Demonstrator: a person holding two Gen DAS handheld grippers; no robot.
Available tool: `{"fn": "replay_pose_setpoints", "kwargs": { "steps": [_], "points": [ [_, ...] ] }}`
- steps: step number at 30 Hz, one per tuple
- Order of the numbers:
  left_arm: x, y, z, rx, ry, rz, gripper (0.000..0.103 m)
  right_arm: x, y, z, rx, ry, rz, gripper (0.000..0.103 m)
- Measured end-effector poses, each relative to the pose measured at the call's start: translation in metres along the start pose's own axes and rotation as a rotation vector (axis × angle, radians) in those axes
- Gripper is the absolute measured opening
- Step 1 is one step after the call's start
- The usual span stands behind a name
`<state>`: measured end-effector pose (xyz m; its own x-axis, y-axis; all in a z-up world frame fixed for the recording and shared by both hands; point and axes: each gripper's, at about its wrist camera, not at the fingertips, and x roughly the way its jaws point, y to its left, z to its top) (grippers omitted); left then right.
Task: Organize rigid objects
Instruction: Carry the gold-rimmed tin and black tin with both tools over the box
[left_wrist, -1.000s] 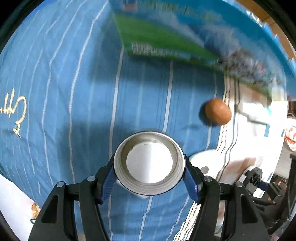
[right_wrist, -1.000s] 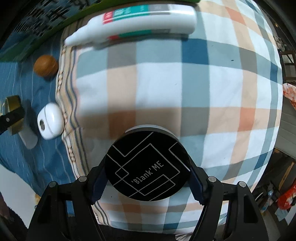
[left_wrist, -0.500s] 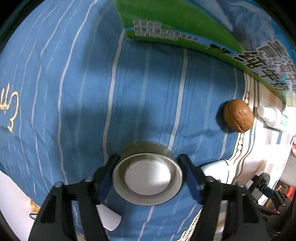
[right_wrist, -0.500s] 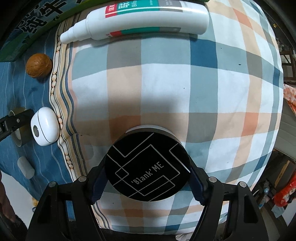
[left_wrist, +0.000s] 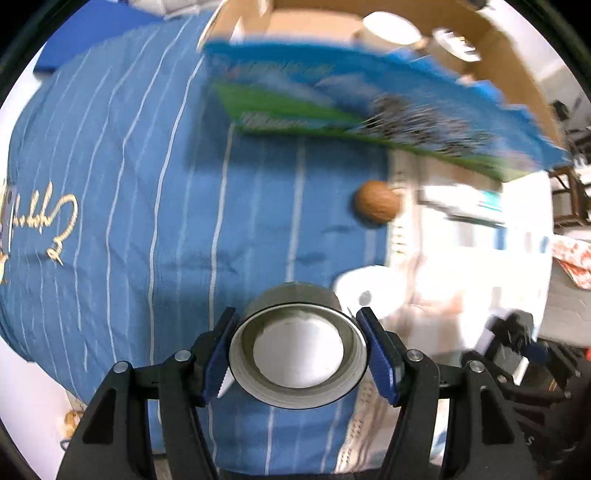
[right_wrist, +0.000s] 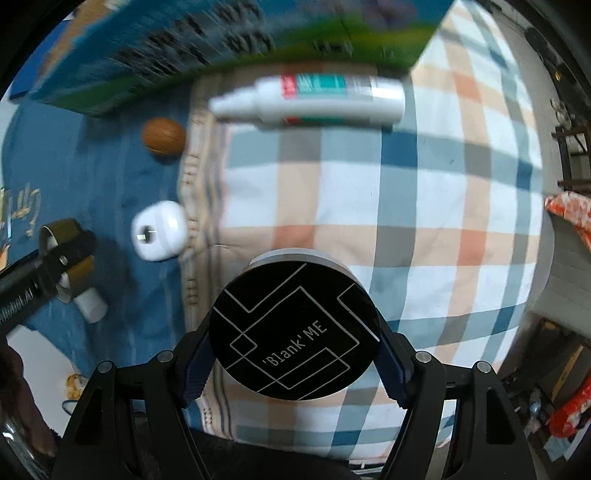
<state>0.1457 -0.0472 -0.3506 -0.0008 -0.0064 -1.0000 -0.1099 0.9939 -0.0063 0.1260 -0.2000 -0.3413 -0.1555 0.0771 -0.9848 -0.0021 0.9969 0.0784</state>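
Cap (left_wrist: 297, 357) sits pinched in my left gripper (left_wrist: 297, 360) above the blue cloth (left_wrist: 110, 166); my right gripper (right_wrist: 294, 343) clamps a black jar (right_wrist: 294, 334) reading 'Blank'ME. Around them I see a walnut (right_wrist: 164, 135), white puck (right_wrist: 159, 235), tube (right_wrist: 314, 99) and blurred box (right_wrist: 221, 40).

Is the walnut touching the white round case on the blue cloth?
Apart. The right wrist view shows the walnut and the white round case separated by bare blue cloth.
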Motion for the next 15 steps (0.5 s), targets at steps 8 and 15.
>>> {"fn": "replay_pose_setpoints", "kwargs": {
  "steps": [8,15],
  "points": [
    [-0.093,-0.026,-0.015,0.099,-0.148,-0.045,0.062,-0.076,0.001,-0.006,-0.024,-0.136,0.014,0.077],
    [-0.135,-0.014,-0.003,0.122,-0.229,-0.087,0.062,-0.123,-0.006,-0.005,-0.036,-0.238,0.017,0.077]
  ]
}}
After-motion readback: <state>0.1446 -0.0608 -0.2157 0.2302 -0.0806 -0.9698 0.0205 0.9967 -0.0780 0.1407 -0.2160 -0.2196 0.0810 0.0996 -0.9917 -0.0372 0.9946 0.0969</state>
